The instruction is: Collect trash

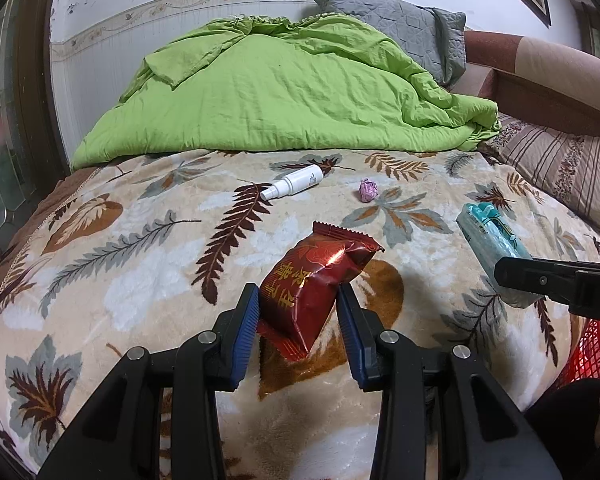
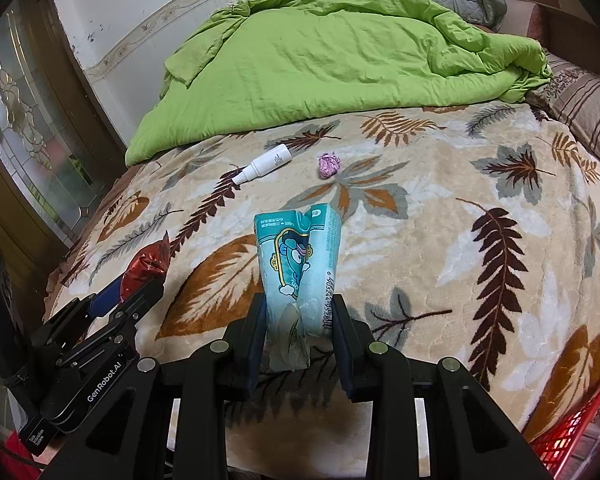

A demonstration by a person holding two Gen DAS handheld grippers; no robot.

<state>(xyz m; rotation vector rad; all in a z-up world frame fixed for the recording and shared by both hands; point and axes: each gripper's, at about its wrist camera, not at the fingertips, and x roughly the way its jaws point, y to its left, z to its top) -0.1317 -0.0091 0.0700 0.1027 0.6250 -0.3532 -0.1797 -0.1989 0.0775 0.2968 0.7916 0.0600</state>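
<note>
Red foil snack wrapper (image 1: 316,280) sat pinched in the left gripper (image 1: 298,320); the right gripper (image 2: 298,332) clamped a crumpled teal carton (image 2: 300,268), both apparently bound for the red mesh basket (image 2: 576,428) near right.

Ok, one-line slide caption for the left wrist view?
Left gripper clamps a red snack wrapper above the leaf-print blanket.

Bed blanket (image 2: 440,216) open and flat right of centre, free passage there. Far side blocked by heaped green quilt (image 1: 284,92). In front of it lie a white spray bottle (image 1: 294,181) and a pink paper wad (image 1: 368,190), apart, with a gap between. Striped pillow (image 1: 560,164) walls the right edge. Red basket (image 2: 580,424) at near right corner. Wooden door frame (image 1: 32,80) bounds the left.
</note>
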